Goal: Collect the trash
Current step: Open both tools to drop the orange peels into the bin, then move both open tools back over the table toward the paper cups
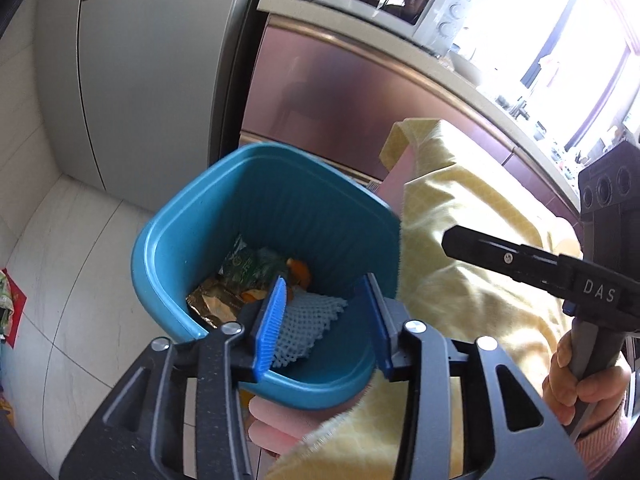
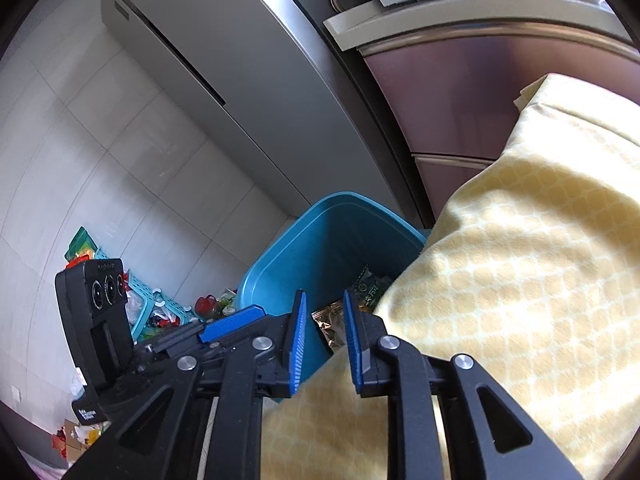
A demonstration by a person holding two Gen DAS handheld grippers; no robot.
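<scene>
Your left gripper [image 1: 324,320] hangs over the blue bin [image 1: 172,248], and its blue pads are spread apart with nothing pinched. The white foam net [image 1: 308,320] shows between them, but it looks like it lies down in the bin with the green wrapper [image 1: 248,264], the gold wrapper [image 1: 212,304] and the orange peel [image 1: 300,272] at about 11 o'clock from it. Your right gripper [image 2: 324,336] is a little bit open too, and it holds nothing; past it you can see the bin again. Watch out for the yellow cloth [image 2: 520,260]. It hangs at 3 o'clock from the bin and droops over the rim there. If you swing your right gripper that way, a pad could catch the cloth and tug it into the bin. Your grippers are also near each other, so they could bump if you pull back fast. More trash looks to be lying on the floor [image 2: 52,208] at 9 o'clock, by the teal basket [image 2: 160,304]. Both grippers point down at a slant toward the bin, and your right hand [image 1: 580,376] wraps the handle.
</scene>
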